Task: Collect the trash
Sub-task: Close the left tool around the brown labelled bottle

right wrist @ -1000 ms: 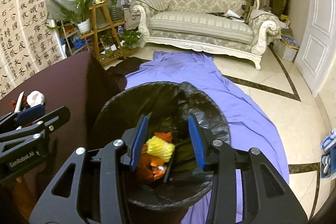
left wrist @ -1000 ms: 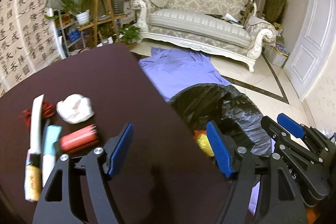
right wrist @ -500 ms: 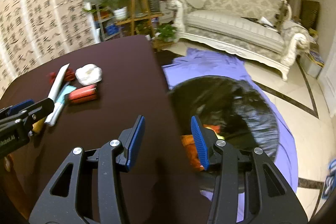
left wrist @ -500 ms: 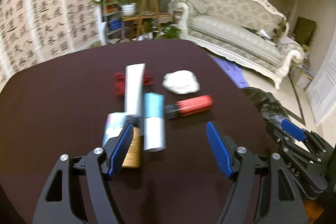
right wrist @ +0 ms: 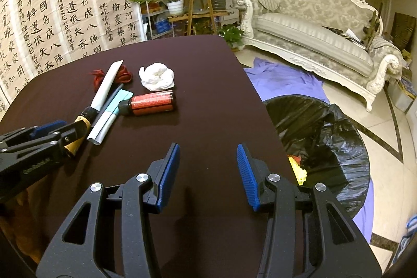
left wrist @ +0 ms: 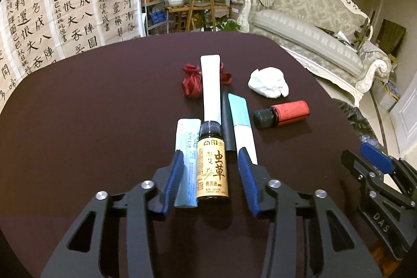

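Note:
On the dark table [left wrist: 91, 121] lies trash: a brown bottle with a tan label [left wrist: 212, 168], a pale blue sachet [left wrist: 186, 163], a white tube [left wrist: 211, 87], a teal-and-white packet [left wrist: 243, 127], a red bottle [left wrist: 282, 113], a white crumpled tissue [left wrist: 268, 82] and red ribbon [left wrist: 191, 82]. My left gripper [left wrist: 209, 173] is open, its jaws around the brown bottle and sachet. My right gripper [right wrist: 208, 171] is open and empty over the table's near right part. The black-lined trash bin [right wrist: 320, 137] stands on the floor to the right.
A purple cloth [right wrist: 284, 80] lies on the floor beyond the bin. An ornate sofa [right wrist: 320, 28] stands behind it. A plant stand [right wrist: 198, 1] and calligraphy sheets [right wrist: 65, 7] are at the back left.
Both grippers swung left from the bin to the table. The left gripper moved forward until its open jaws came around the brown bottle. The right gripper opened wider.

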Demonstrator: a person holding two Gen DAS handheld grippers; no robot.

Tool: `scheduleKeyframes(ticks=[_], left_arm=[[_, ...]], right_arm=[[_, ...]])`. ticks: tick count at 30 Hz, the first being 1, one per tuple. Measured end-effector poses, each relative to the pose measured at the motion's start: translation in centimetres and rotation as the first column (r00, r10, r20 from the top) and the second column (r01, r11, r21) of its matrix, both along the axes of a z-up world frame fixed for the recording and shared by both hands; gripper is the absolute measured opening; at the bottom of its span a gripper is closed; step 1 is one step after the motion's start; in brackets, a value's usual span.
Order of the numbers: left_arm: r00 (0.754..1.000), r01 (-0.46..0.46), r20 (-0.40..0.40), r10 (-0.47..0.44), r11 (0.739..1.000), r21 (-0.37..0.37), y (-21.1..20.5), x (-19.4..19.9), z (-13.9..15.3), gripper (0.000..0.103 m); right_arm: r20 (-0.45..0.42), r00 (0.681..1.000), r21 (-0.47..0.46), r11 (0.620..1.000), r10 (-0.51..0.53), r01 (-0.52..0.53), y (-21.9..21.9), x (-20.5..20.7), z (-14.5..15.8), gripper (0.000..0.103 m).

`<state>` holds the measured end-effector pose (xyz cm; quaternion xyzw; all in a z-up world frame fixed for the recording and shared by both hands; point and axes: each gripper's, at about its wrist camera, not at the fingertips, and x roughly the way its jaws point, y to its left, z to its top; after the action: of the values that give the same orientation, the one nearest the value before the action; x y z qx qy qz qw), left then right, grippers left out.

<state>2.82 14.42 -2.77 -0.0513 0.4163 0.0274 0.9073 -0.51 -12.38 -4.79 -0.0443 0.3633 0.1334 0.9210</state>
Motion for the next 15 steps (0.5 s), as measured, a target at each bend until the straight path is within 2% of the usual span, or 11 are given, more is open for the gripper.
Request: scheduleKeyframes(ticks=[8,9,10,15], left_arm=[[0.999,0.04,-0.021,-0.039,0.999,0.037,-0.51,0.57,-0.53,0.04],[0.999,0.04,-0.018,-0.039,0.998,0.039,-0.48,0.55,-0.54,0.037],[0.999,0.041,-0.015,-0.04,0.998,0.048,-0.48,0.45,-0.52,0.027],[0.999,0.036,0.014,-0.037,0.999,0.019,0.05,-0.22,-0.01,0.025]], right_arm=[[-0.003,1.0,0.003,1.0,0.001,-0.001,0.17,0.04,-0.17,0.044],[-0.003,1.0,0.003,1.0,0.001,-0.001,0.19,0.05,-0.17,0.044],[-0.002,1.0,0.003,1.0,0.001,-0.001,0.2,0.05,-0.17,0.044],[-0.002,1.0,0.0,1.0,0.005,-0.005,0.36,0.08,-0.41,0.044]])
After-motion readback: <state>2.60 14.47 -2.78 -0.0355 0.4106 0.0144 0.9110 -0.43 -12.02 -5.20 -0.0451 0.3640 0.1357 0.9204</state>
